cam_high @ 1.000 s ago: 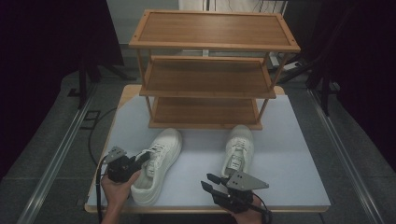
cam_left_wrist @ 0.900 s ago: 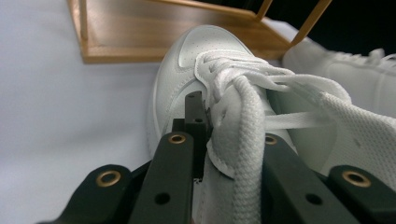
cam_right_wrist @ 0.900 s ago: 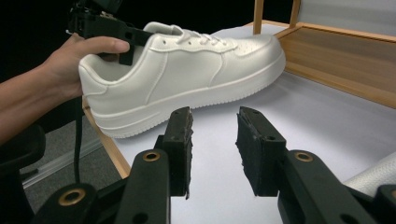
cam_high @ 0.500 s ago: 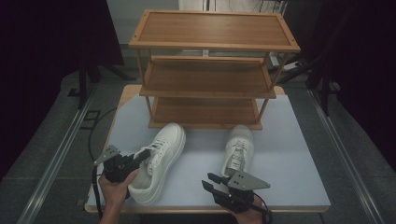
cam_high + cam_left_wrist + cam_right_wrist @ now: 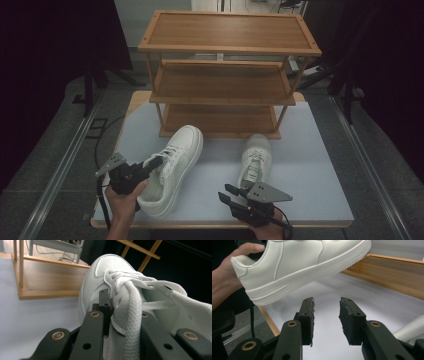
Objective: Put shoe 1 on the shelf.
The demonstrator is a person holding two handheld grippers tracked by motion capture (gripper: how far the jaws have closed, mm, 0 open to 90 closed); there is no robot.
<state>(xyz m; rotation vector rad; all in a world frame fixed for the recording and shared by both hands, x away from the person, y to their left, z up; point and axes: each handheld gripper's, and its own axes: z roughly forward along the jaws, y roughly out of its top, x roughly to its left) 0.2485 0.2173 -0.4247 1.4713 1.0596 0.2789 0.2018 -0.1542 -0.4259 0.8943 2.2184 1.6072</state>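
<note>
Left shoe (image 5: pixel 172 167) lifted since earlier, left claw (image 5: pixel 117 315) clamping its tongue, sole airborne in right gripper view

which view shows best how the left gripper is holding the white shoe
The left gripper view: the left gripper clamps the held shoe at its laced side. The high view shows the gripper from above; the right gripper view shows the raised sole.
</note>
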